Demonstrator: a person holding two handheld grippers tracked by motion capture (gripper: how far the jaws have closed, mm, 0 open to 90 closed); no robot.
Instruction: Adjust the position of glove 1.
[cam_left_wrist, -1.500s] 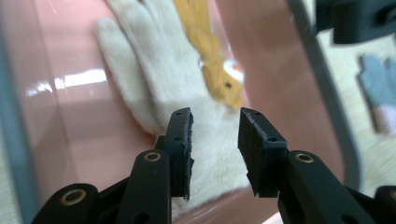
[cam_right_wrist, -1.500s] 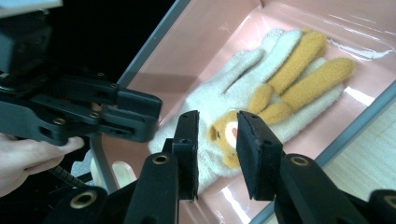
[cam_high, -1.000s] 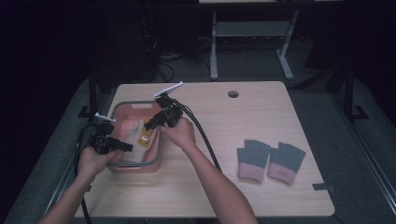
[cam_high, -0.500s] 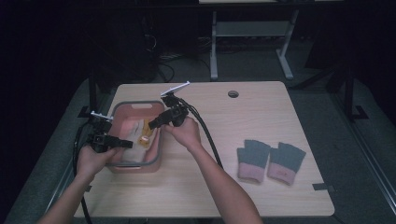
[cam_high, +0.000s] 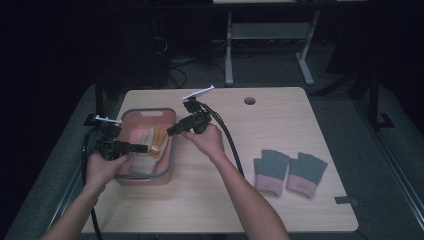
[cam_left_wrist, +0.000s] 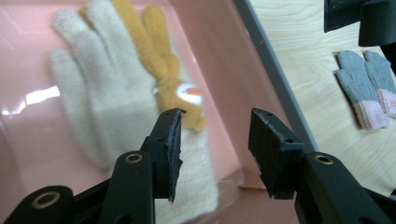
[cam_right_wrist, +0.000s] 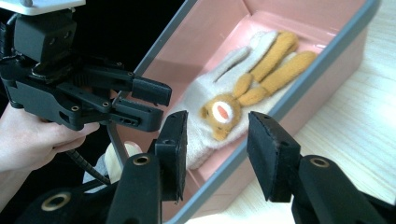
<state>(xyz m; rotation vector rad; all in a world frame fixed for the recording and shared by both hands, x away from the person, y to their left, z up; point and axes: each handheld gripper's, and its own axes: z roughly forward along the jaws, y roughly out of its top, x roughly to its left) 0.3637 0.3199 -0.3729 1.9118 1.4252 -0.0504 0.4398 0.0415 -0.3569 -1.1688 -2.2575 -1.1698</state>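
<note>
A dark room with a metal stand behind surrounds the pale wooden worktop (cam_high: 280, 115), and we take the pink bin (cam_high: 165, 172) on it as our landmark. Inside the bin lies the cream glove (cam_left_wrist: 116, 116) flat on the floor, with the orange plush rabbit (cam_right_wrist: 261, 74) sewn on its back, its ears running towards the bin's far end. Our left tool (cam_high: 142, 147) reaches in over the bin's left rim, its jaws released and just been opening, nothing between them, with the glove lying just beyond the pads. Our right tool (cam_high: 172, 131) hangs over the bin's right rim, likewise released and just been widening, empty, aimed down at the rabbit. Well to the right of the bin, two grey-and-pink gloves (cam_high: 290, 172) rest side by side. We judge the risks as these: the two tools stand close above the bin and could knock together; a jaw could catch the loose knit as we draw back and drag the glove out; a bumped rim could shove the light bin across the worktop.
</note>
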